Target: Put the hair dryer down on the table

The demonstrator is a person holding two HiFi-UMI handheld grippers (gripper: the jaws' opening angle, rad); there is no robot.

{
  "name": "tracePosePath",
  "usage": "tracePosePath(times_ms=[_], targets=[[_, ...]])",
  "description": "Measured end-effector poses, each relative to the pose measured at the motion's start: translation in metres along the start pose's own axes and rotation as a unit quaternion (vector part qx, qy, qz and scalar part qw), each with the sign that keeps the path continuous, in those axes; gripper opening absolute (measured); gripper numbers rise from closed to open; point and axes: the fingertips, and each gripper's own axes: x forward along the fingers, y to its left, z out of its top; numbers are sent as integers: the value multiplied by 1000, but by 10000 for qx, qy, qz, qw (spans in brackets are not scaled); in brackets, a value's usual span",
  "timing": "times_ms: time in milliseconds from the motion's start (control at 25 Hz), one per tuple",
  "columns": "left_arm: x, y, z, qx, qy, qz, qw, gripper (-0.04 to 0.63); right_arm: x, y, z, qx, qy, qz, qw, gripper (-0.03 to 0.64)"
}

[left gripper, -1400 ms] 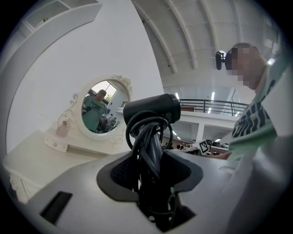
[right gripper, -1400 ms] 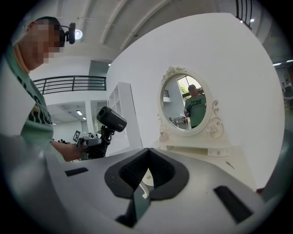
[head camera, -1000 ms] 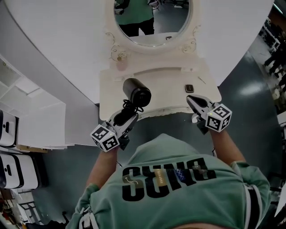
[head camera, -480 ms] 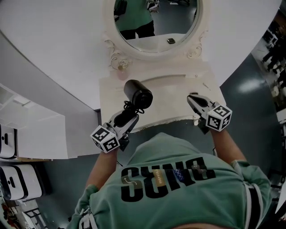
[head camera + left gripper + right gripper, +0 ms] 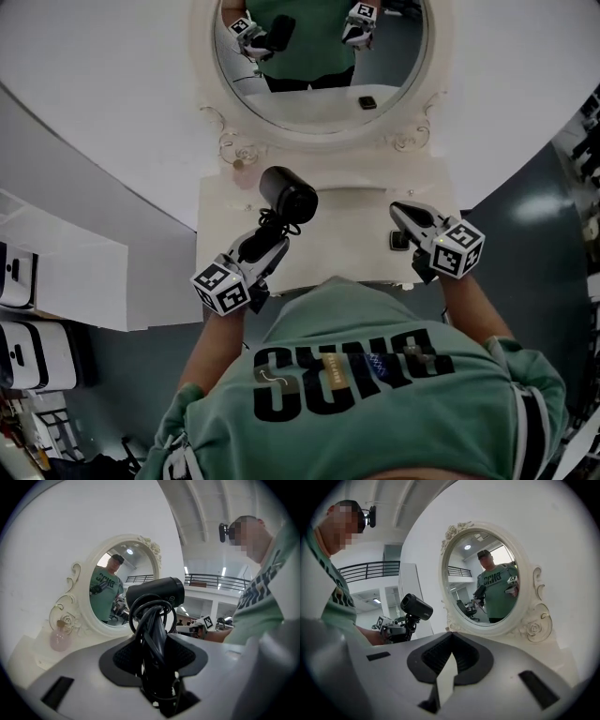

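The left gripper (image 5: 267, 242) pinched the black hair dryer (image 5: 288, 193) by its handle and held it in the air above the white table (image 5: 347, 220). The right gripper (image 5: 403, 214) was pressed together, with nothing in it. The dryer probably needed lowering gently onto the table next, then letting go.

My head camera looks steeply down past my chest onto the table (image 5: 356, 211) and the mirror (image 5: 319, 84) at its far edge. The cameras on my left tongs (image 5: 157, 639) and right tongs (image 5: 451, 644) sit low, close behind the jaws, facing the mirror from the table's near edge. All three views share the mirror; the right view also catches the left tongs.
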Motion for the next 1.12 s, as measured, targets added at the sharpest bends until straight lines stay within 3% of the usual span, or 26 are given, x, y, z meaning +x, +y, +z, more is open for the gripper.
tracePosePath(times_ms=[240,440,760,920,1120], targets=[[58,6,6,-186,-252,231,9992,181,5,-60,16,-105,101,385,9992,-6],[56,18,8,-134,-182,283,9993,181,12,-69,9,-62,141,342,9993,-6],[43,43,39,692,286,50,9972,179,18,-66,15,-100,-19,25,9999,-6],[56,57,58,1373,779,-122,9874,181,17,-73,25,-164,-98,-71,9998,-6],[85,74,61,1810,1320,-299,9741,179,17,-91,35,-241,-204,-176,9993,-6]])
